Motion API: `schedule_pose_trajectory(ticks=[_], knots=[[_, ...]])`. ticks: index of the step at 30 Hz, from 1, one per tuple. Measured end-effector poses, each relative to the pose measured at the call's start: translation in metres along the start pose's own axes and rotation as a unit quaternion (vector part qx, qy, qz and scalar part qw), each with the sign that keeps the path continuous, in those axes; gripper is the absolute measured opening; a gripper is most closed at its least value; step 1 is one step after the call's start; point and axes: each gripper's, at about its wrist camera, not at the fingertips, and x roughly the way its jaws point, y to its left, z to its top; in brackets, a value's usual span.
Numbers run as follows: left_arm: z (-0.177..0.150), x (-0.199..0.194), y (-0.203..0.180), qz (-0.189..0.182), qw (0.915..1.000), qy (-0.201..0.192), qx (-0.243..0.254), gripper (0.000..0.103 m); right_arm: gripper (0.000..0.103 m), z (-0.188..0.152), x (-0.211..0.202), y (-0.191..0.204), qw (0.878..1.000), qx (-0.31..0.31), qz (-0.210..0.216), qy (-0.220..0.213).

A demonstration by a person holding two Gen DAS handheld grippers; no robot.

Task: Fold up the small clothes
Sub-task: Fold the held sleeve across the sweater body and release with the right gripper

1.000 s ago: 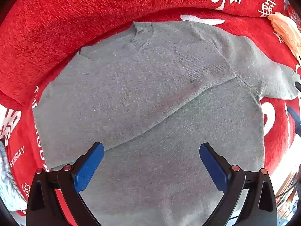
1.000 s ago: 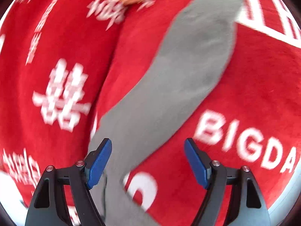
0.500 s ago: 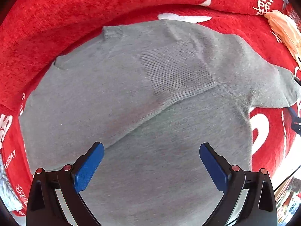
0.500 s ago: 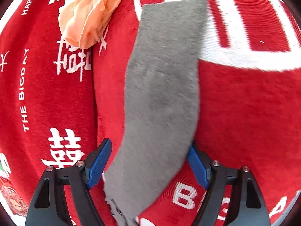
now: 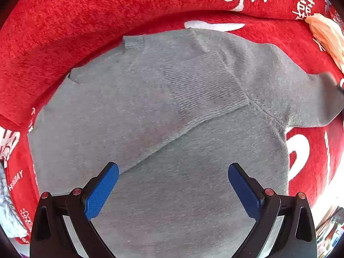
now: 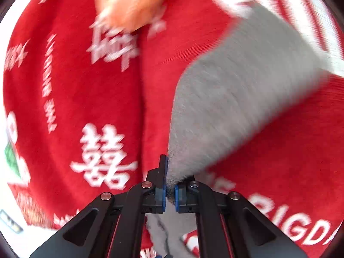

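Left-wrist view, nearest: the left tongs (image 5: 173, 190) hang spread wide above the lower body of the grey knitted long-sleeved sweater (image 5: 150, 129), holding nothing; whether the blue pads (image 5: 101, 193) touch the knit cannot be told. Ahead of these tongs the sweater lies flat, one sleeve already folded diagonally across the chest, its ribbed cuff (image 5: 204, 90) ahead and slightly right of the tongs. Beyond it lie the ribbed collar (image 5: 133, 44) and the red plush cloth with white lettering (image 5: 64, 21) that covers the surface. Far right, the other grey sleeve (image 5: 318, 99) extends outward toward a crumpled pale orange garment (image 5: 326, 36).

Right-wrist view, nearest: the right tongs (image 6: 169, 191) are pressed together, pinching the near edge of that grey sleeve (image 6: 247, 86). The sleeve fans away ahead and to the right of the tongs over the red cloth (image 6: 86, 86); the orange garment (image 6: 133, 2) lies far ahead and left, motion-blurred.

Step in hand, as judged: folding the second sleeve across the body. To do it well, the right tongs should keep a firm pinch, lift only enough to clear the plush, and carry the sleeve inward so that it lies flat over the chest without twisting. The left tongs, just above the hem, could press down to stop the body sliding or the first fold opening. Release should follow only when the sleeve lies smooth.
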Motion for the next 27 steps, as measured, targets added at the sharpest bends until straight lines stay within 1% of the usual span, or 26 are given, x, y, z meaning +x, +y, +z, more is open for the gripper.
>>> schedule_pose_trajectory(ticks=[4,7,8,9,10,12,13,17,19,20,22,23,25,26,27], knots=[[-0.005,-0.001,0.016,0.002,0.9999,-0.003,-0.016,0.102,0.006,-0.028,0.021,0.05,0.996,-0.076,0.026,0.046],[-0.014,0.0,0.032,0.005,0.9995,0.003,-0.031,0.102,0.006,-0.061,0.047,0.092,0.985,-0.144,0.04,0.091],[-0.017,0.0,0.039,0.006,0.9993,0.003,-0.037,0.102,0.006,-0.079,0.06,0.112,0.976,-0.181,0.041,0.111],[-0.027,0.001,0.047,0.006,0.9992,0.002,-0.04,0.102,0.006,-0.091,0.068,0.123,0.97,-0.203,0.042,0.124],[-0.03,0.0,0.053,0.007,0.999,0.0,-0.044,0.102,0.006,-0.111,0.081,0.139,0.96,-0.236,0.044,0.144],[-0.043,-0.005,0.073,0.01,0.9986,-0.004,-0.052,0.102,0.006,-0.143,0.101,0.159,0.943,-0.283,0.04,0.171],[-0.047,-0.005,0.082,0.012,0.9981,-0.005,-0.06,0.102,0.007,-0.165,0.115,0.169,0.931,-0.309,0.037,0.191],[-0.057,0.0,0.109,0.019,0.9961,-0.003,-0.087,0.102,0.007,-0.229,0.16,0.175,0.899,-0.36,0.009,0.25],[-0.065,0.003,0.128,0.022,0.9942,-0.002,-0.105,0.102,0.007,-0.261,0.187,0.165,0.885,-0.367,-0.012,0.287],[-0.066,0.006,0.129,0.023,0.9938,-0.001,-0.109,0.102,0.007,-0.273,0.196,0.159,0.879,-0.372,-0.027,0.297],[-0.072,0.009,0.141,0.024,0.9923,0.0,-0.121,0.102,0.009,-0.291,0.214,0.147,0.867,-0.383,-0.063,0.313],[-0.075,0.01,0.148,0.025,0.9916,0.001,-0.126,0.102,0.01,-0.296,0.22,0.142,0.863,-0.385,-0.076,0.318],[-0.08,0.013,0.158,0.027,0.9904,0.001,-0.135,0.102,0.011,-0.303,0.232,0.127,0.856,-0.379,-0.122,0.33],[-0.082,0.014,0.162,0.027,0.99,0.002,-0.139,0.102,0.017,-0.305,0.234,0.122,0.857,-0.371,-0.134,0.333],[-0.085,0.016,0.169,0.027,0.9895,0.003,-0.142,0.102,0.033,-0.304,0.235,0.118,0.861,-0.358,-0.143,0.333]])
